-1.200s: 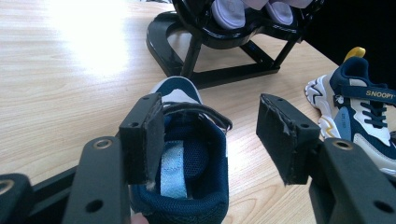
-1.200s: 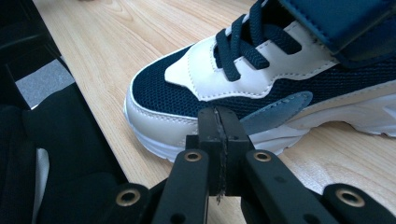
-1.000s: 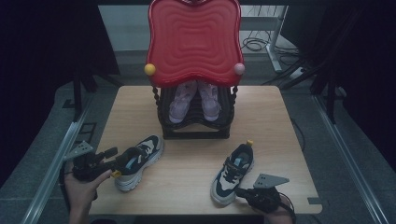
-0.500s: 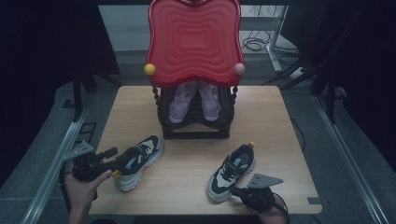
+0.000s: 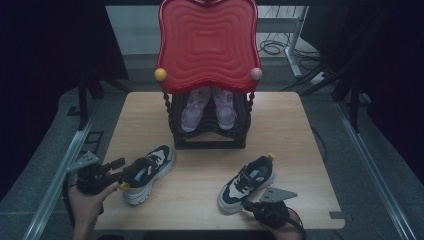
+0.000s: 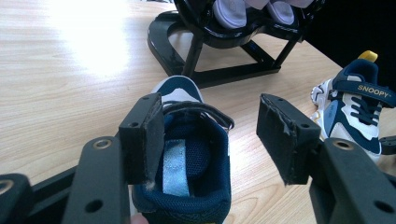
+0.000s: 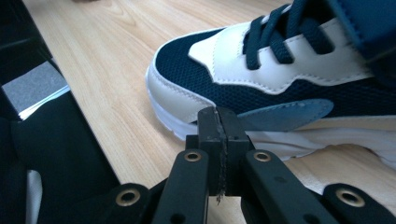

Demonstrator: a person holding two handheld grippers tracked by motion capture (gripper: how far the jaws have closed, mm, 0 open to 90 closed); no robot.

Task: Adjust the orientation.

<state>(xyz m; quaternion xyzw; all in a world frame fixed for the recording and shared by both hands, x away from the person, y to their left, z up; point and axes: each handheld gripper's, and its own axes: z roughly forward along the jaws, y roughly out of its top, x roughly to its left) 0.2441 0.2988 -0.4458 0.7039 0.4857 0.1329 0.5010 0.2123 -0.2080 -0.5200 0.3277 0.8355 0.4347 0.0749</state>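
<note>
Listing from largest to smallest, we take the black shoe rack point(image 5: 207, 132) as our landmark. It stands at the table's point(image 5: 300, 150) far middle under a red wavy panel point(image 5: 207, 45) and already cradles a pale pink pair point(image 5: 207, 107), toes tipped down, presumably the pattern for storing shoes.

Next, the left sneaker point(image 5: 146, 172), navy and white, lies in front of the rack and to its left, toe aimed toward the rack. Our left gripper point(image 6: 210, 140) holds its jaws spread, one pad inside the heel opening and the other outside. We judge this a grip being set on the heel collar.

Then the right sneaker point(image 5: 247, 183), front-right of the rack, rests on its sole with its toe toward us.

Smallest, our right gripper point(image 7: 218, 135) has its jaws pressed together on nothing, tips at the sneaker's side near the toe, probably nudging rather than lifting.
</note>
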